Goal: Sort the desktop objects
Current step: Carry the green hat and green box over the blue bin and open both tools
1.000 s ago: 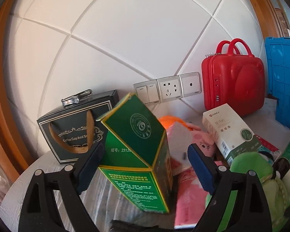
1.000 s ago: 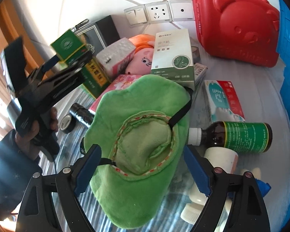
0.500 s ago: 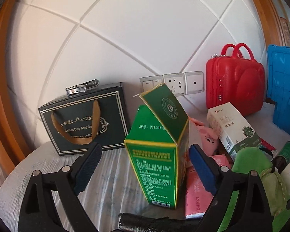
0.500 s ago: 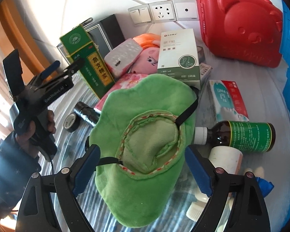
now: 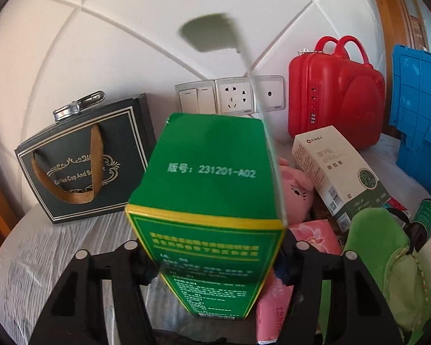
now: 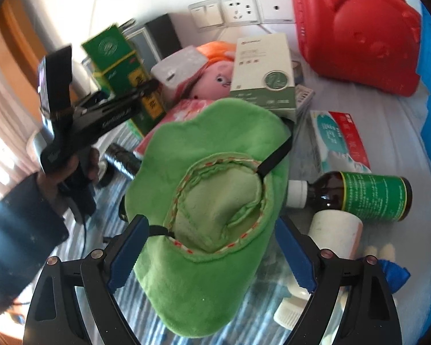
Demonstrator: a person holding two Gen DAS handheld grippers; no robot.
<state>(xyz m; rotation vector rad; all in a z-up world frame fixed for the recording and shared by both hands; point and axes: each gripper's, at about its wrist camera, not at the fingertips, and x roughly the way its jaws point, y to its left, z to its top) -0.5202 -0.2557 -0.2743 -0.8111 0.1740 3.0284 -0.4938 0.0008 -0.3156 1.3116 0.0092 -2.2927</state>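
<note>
Against a white tiled wall (image 5: 106, 46), we see a cluttered desktop. Our left gripper (image 5: 212, 261) is closing its jaws around an upright green box (image 5: 212, 189), though we cannot tell whether the pads press it yet. Our right gripper (image 6: 209, 253) stands wide open over a green plush hat (image 6: 212, 189), beside a brown bottle (image 6: 359, 195).

carton (image 5: 212, 201): between the left tongs (image 5: 215, 261)
hat (image 6: 212, 201): between the right tongs (image 6: 212, 254)
bottle (image 6: 359, 195): right of hat
</note>
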